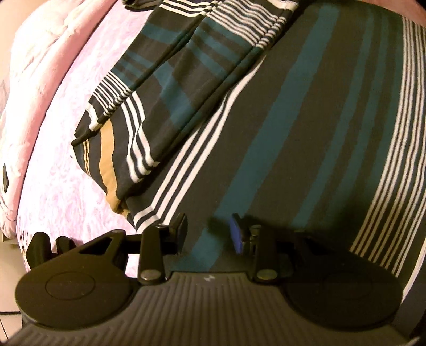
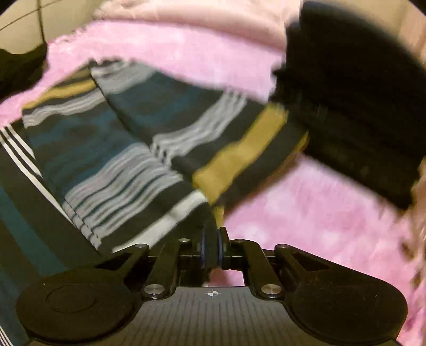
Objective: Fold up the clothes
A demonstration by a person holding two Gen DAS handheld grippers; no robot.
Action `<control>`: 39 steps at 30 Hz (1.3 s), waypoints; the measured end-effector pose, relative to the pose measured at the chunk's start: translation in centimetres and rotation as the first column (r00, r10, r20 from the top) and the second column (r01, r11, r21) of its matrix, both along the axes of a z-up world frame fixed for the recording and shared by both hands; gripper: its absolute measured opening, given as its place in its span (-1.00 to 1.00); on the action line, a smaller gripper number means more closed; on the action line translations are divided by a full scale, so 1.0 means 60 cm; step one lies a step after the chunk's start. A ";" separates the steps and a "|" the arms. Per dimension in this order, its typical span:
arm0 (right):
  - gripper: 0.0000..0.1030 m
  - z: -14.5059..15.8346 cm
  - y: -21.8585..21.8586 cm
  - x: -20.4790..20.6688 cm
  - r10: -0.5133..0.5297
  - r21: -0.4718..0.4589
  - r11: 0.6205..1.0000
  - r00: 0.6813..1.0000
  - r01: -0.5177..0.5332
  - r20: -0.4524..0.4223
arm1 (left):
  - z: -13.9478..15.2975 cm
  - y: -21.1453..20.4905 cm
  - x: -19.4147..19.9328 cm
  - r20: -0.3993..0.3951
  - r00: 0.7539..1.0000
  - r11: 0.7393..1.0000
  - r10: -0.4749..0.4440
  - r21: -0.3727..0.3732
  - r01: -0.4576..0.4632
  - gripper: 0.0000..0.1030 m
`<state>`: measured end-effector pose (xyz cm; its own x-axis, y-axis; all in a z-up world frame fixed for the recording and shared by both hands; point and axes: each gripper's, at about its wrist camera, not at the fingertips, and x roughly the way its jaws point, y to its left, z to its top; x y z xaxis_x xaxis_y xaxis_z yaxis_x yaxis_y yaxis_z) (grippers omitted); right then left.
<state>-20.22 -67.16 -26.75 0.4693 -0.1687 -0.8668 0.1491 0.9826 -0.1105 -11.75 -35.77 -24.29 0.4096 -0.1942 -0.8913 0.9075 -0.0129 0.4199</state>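
A striped garment (image 1: 293, 127), dark with teal, white and tan bands, lies on a pink fuzzy blanket (image 1: 61, 165). A folded sleeve or flap (image 1: 170, 87) lies across its upper left. My left gripper (image 1: 209, 234) is open, its fingers just above the garment's body. In the right wrist view the garment (image 2: 111, 149) stretches from the left to the middle, blurred by motion. My right gripper (image 2: 211, 250) is shut on the garment's edge near a tan band (image 2: 239, 154).
The pink blanket (image 2: 319, 218) covers the surface on the right. A black object (image 2: 354, 106), blurred, fills the upper right of the right wrist view. A dark item (image 2: 18, 69) lies at far left. Tiled floor (image 2: 24, 18) shows beyond the blanket.
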 end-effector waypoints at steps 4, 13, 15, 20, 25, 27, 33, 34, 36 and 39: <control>0.15 0.008 0.011 -0.039 -0.097 0.004 0.995 0.995 0.097 0.000 | -0.003 0.004 0.005 -0.012 0.999 0.999 0.032 -0.006 -0.032 -0.35; 0.29 0.017 0.152 -0.206 -0.308 0.064 0.947 0.946 0.315 -0.098 | -0.022 0.105 -0.012 -0.042 0.997 0.998 0.059 -0.006 -0.060 -0.31; 0.41 0.029 0.182 -0.243 -0.377 0.006 0.925 0.919 0.380 -0.112 | -0.018 0.138 -0.023 -0.041 0.998 0.999 0.050 -0.014 -0.051 -0.31; 0.41 0.081 0.272 -0.289 -0.371 -0.034 0.929 0.923 0.369 -0.103 | 0.004 0.240 -0.061 -0.045 0.999 1.000 0.000 -0.018 -0.001 -0.31; 0.42 0.092 0.360 -0.284 -0.257 -0.034 0.966 0.960 0.255 -0.109 | 0.022 0.339 -0.106 -0.033 0.996 0.996 -0.087 -0.028 0.086 -0.24; 0.45 0.087 0.381 -0.281 -0.222 -0.023 0.975 0.968 0.221 -0.120 | 0.023 0.374 -0.139 0.000 0.981 0.981 -0.192 -0.037 0.192 -0.13; 0.52 0.068 0.408 -0.280 -0.134 0.001 0.991 0.980 0.136 -0.144 | -0.008 0.432 -0.213 0.162 0.849 0.859 -0.503 -0.011 0.511 0.07; 0.52 0.067 0.408 -0.280 -0.131 -0.001 0.991 0.981 0.133 -0.144 | -0.018 0.432 -0.215 0.186 0.819 0.833 -0.542 -0.004 0.553 0.07; 0.52 0.068 0.406 -0.282 -0.131 -0.005 0.991 0.981 0.132 -0.140 | -0.035 0.427 -0.219 0.229 0.747 0.767 -0.624 0.002 0.641 0.07; 0.52 0.079 0.399 -0.295 -0.140 -0.022 0.990 0.982 0.139 -0.125 | -0.055 0.420 -0.227 0.272 0.622 0.649 -0.735 0.015 0.761 0.06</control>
<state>-37.94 -43.23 -21.98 0.3278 -0.2365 -0.9146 0.2689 0.9515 -0.1497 -25.35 -10.57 -27.59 0.2740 -0.6031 -0.7491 0.4756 -0.5921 0.6506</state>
